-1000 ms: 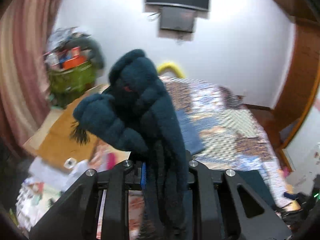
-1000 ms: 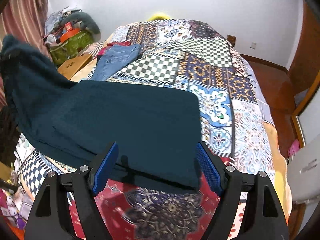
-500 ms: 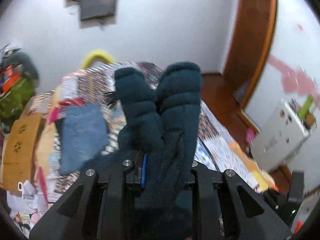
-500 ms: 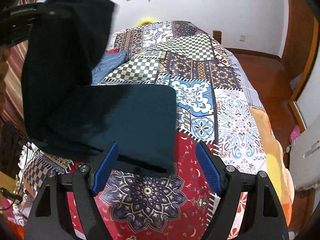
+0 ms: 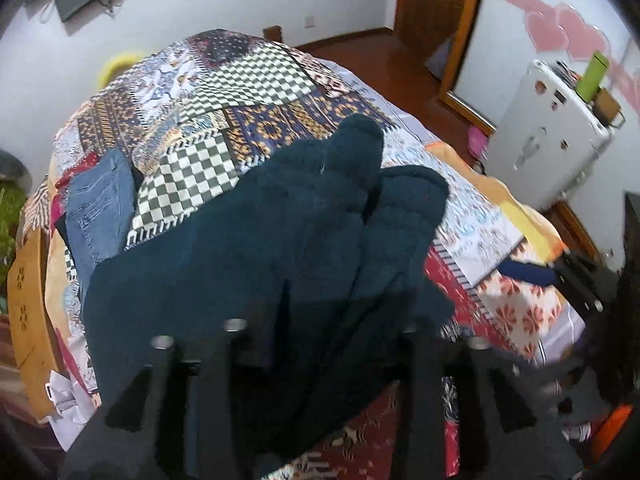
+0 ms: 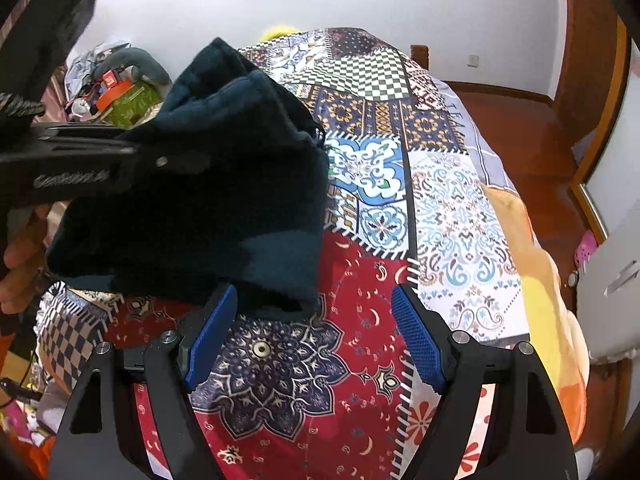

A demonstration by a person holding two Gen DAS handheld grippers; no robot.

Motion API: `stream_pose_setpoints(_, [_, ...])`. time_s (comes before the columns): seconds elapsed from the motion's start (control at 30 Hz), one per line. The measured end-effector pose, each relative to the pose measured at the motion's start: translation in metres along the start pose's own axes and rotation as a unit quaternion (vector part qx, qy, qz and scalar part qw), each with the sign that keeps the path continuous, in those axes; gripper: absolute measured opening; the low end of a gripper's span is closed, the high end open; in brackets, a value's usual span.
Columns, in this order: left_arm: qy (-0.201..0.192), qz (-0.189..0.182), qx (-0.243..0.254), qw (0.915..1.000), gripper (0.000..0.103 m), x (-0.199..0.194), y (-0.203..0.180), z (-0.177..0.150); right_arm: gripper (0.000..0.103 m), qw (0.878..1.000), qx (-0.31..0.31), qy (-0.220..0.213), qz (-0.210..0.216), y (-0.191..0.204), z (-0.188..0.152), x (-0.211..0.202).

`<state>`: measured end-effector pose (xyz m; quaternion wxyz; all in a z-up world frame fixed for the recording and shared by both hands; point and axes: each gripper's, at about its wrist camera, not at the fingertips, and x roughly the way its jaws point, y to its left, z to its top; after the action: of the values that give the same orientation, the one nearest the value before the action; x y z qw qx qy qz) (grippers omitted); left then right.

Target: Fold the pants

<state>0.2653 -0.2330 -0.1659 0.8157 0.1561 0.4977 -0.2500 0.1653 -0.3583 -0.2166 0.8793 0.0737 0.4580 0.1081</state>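
The patchwork bedspread (image 6: 452,216) is filling everything beyond both tools, running away toward the white wall. The dark teal pants (image 5: 248,264) are lying across its near end, right ahead of the left gripper (image 5: 320,344), with their long axis stretching off to that gripper's left; the bunched leg ends (image 5: 384,184) are standing up past its tips and pointing at the far side of the bed. The left jaws are opening, the cloth sitting between them; whether the pads are still pinching is hard to make out, since fabric and blur are swallowing them. The right gripper (image 6: 314,334) is hanging with its blue pads (image 6: 416,340) well apart and nothing between them, the folded edge just beyond its left finger. Folded blue jeans (image 5: 100,208) are lying farther off to the left, partly tucked behind the teal cloth.
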Motion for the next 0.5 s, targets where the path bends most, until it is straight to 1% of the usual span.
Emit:
stream_pose_setpoints(0.03, [-0.005,-0.019,0.000,0.9998,0.070,-0.006,0.001,-0.004,0.077,1.000,0.000,0.001,-0.001,-0.001,-0.001,0.000])
stream_pose_setpoints(0.07, [-0.013,-0.028,-0.001,0.9995,0.079,-0.009,0.001,-0.008,0.077,1.000,0.001,0.001,-0.001,-0.001,-0.001,0.000])
stream_pose_setpoints(0.1, [-0.027,-0.032,-0.001,0.9991,0.081,-0.017,0.001,-0.011,0.077,1.000,0.001,0.001,-0.001,-0.001,-0.001,0.000])
stream_pose_setpoints(0.2, [-0.051,-0.019,0.003,0.9985,0.082,-0.037,0.007,-0.014,0.077,1.000,0.002,0.003,0.000,0.001,-0.002,-0.001])
stream_pose_setpoints(0.23, [-0.059,-0.013,-0.001,0.9981,0.084,-0.044,0.012,-0.013,0.077,1.000,0.002,0.004,0.001,0.001,-0.002,0.000])
stream_pose_setpoints(0.27, [-0.071,-0.002,-0.007,0.9974,0.088,-0.050,0.022,-0.012,0.077,1.000,0.002,0.006,0.002,0.002,-0.002,0.001])
stream_pose_setpoints(0.3, [-0.078,0.007,-0.011,0.9968,0.091,-0.053,0.028,-0.011,0.077,1.000,0.000,0.009,0.004,0.004,-0.002,0.001])
stream_pose_setpoints(0.33, [-0.089,0.023,-0.019,0.9956,0.095,-0.056,0.038,-0.009,0.077,1.000,-0.001,0.011,0.006,0.007,-0.002,0.002])
stream_pose_setpoints(0.37, [-0.098,0.046,-0.029,0.9937,0.098,-0.057,0.053,-0.005,0.077,1.000,-0.003,0.012,0.007,0.008,-0.003,0.004])
stream_pose_setpoints(0.43, [-0.106,0.080,-0.051,0.9898,0.098,-0.055,0.079,0.000,0.077,1.000,-0.010,0.013,0.011,0.015,-0.004,0.004])
stream_pose_setpoints(0.5, [-0.097,0.106,-0.077,0.9866,0.098,-0.047,0.111,0.007,0.077,1.000,-0.013,0.013,0.013,0.022,-0.004,0.006])
